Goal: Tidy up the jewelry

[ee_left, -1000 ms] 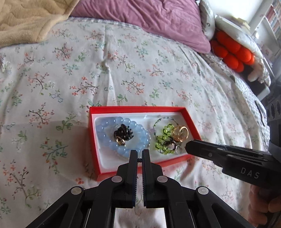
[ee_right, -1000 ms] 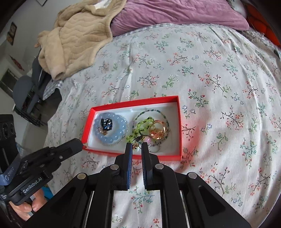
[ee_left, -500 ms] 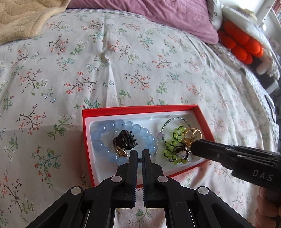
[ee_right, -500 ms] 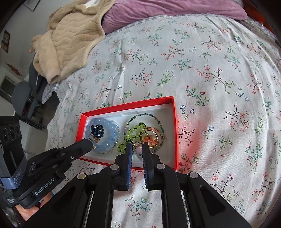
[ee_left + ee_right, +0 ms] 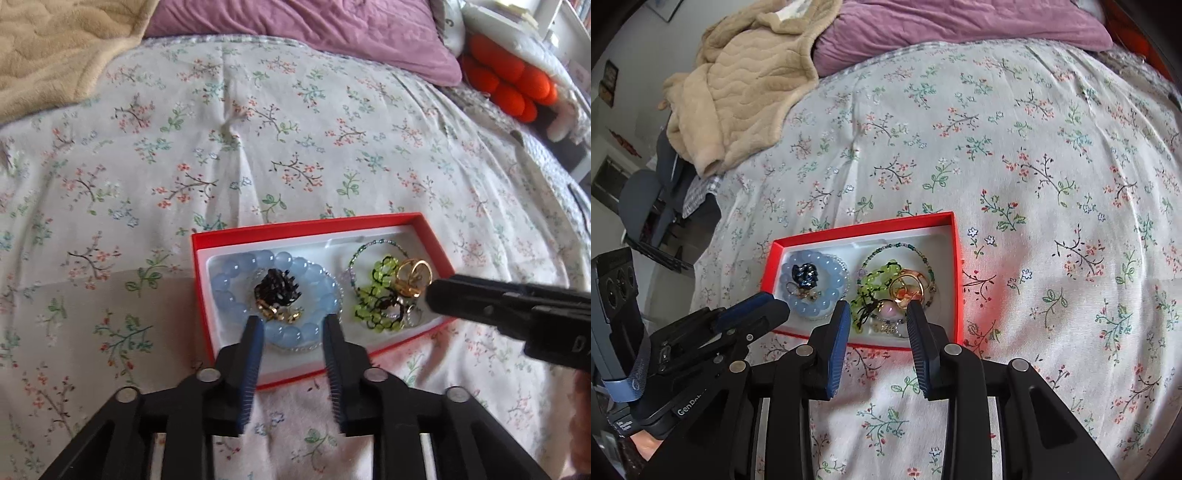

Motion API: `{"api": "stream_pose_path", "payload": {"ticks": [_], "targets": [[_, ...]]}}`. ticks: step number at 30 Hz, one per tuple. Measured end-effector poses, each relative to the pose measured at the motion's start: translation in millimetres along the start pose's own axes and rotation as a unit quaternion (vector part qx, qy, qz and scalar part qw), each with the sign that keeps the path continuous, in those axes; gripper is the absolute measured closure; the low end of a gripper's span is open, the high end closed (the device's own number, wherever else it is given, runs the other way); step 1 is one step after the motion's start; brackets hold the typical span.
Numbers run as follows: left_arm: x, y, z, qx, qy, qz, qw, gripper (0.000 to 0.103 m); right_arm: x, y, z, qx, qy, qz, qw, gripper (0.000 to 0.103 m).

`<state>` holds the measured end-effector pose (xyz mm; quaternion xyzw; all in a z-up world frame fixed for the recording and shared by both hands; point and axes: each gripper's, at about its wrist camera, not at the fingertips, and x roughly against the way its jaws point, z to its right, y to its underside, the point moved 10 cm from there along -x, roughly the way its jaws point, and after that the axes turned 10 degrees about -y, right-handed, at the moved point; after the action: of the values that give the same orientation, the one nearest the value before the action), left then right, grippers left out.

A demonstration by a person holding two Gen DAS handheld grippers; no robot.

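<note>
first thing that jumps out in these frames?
The red box on the floral bedspread, with a blue bead bracelet at its left end and a tangle of green beads and a gold ring at its right. The left gripper and right gripper hover over its near edge, jaws opening, nothing gripped.

Left tool [image 5: 293,321] angled downward, jaws opening, nothing between, right tool [image 5: 875,306] likewise, jaws opening, empty

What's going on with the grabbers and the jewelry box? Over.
Left gripper and right gripper opening, nothing held. Both over red box: left by blue bead bracelet, right by green beads and gold ring. Nothing blocking.
</note>
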<state>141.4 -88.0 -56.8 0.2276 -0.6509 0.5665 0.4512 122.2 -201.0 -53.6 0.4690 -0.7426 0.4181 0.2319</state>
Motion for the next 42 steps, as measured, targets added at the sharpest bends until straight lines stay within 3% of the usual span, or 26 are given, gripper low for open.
{"api": "stream_pose_path", "payload": {"ticks": [8,13,19,24,27,28,35,42], "targets": [[14,10,-2,-0.012,-0.022,0.007,0.9997,0.057,18,11,0,0.018,0.02,0.005,1.0,0.064],[25,18,-4,-0.014,-0.031,0.01,0.9994,0.046,27,22,0,0.027,0.034,0.004,0.999,0.052],[39,30,-9,-0.018,-0.048,0.013,0.9986,0.027,40,35,-2,0.03,0.047,0.008,0.998,0.039],[49,43,-16,-0.007,-0.07,0.007,0.9975,0.003,51,47,-1,0.033,0.078,0.012,0.996,0.024],[52,52,-20,0.001,-0.094,0.004,0.9956,0.001,57,56,0,0.044,0.116,0.019,0.992,0.002],[52,55,-22,0.004,-0.106,0.003,0.9944,0.001,58,59,1,0.049,0.127,0.019,0.99,0.0],[50,74,-33,0.017,-0.166,-0.008,0.9859,0.001,55,79,4,0.07,0.19,-0.006,0.979,0.0],[47,82,-36,0.038,-0.171,-0.016,0.9844,0.001,50,84,10,0.066,0.206,-0.014,0.976,0.0]]}}
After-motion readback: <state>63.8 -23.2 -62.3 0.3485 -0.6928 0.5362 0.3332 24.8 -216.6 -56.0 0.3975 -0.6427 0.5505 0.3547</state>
